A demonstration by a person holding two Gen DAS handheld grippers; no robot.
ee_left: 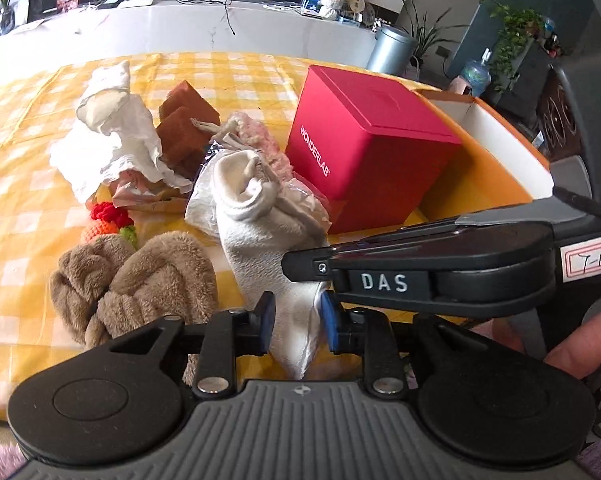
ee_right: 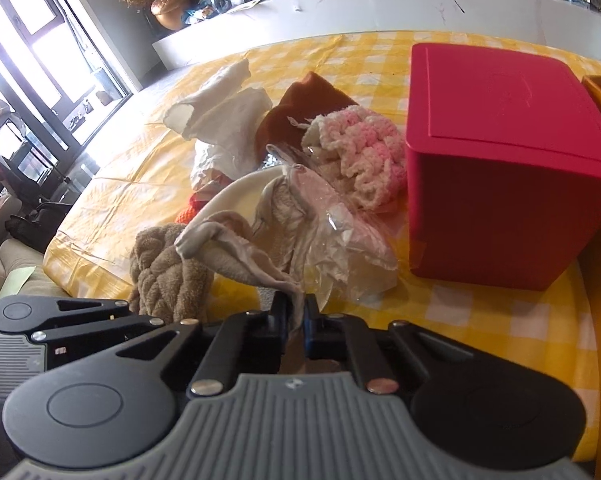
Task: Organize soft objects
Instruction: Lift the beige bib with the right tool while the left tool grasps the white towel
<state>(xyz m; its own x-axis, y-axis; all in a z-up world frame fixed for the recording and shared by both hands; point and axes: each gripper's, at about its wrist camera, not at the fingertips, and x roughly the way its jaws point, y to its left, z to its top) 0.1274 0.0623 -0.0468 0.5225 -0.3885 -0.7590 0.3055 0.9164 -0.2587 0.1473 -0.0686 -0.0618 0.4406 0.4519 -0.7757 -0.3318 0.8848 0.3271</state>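
Note:
A pile of soft things lies on the yellow checked tablecloth (ee_left: 24, 208). My left gripper (ee_left: 296, 322) is shut on the toe of a white sock (ee_left: 260, 240) that stretches up toward the pile. My right gripper (ee_right: 296, 320) is shut on the sock's cuff edge (ee_right: 236, 256); the right gripper's body also crosses the left wrist view (ee_left: 440, 268). A tan braided plush piece (ee_left: 140, 280) lies left of the sock, also in the right wrist view (ee_right: 168, 276). A pink and cream knit piece (ee_right: 360, 152), a brown cloth (ee_left: 188, 124) and white crumpled cloth (ee_left: 112, 136) lie behind.
A red WONDERLAB box (ee_left: 364, 144) stands right of the pile, also in the right wrist view (ee_right: 508, 160). An orange open box (ee_left: 496, 152) sits behind it. A clear plastic bag (ee_right: 348, 252) lies by the sock. A red and orange crochet piece (ee_left: 108, 220) sits left.

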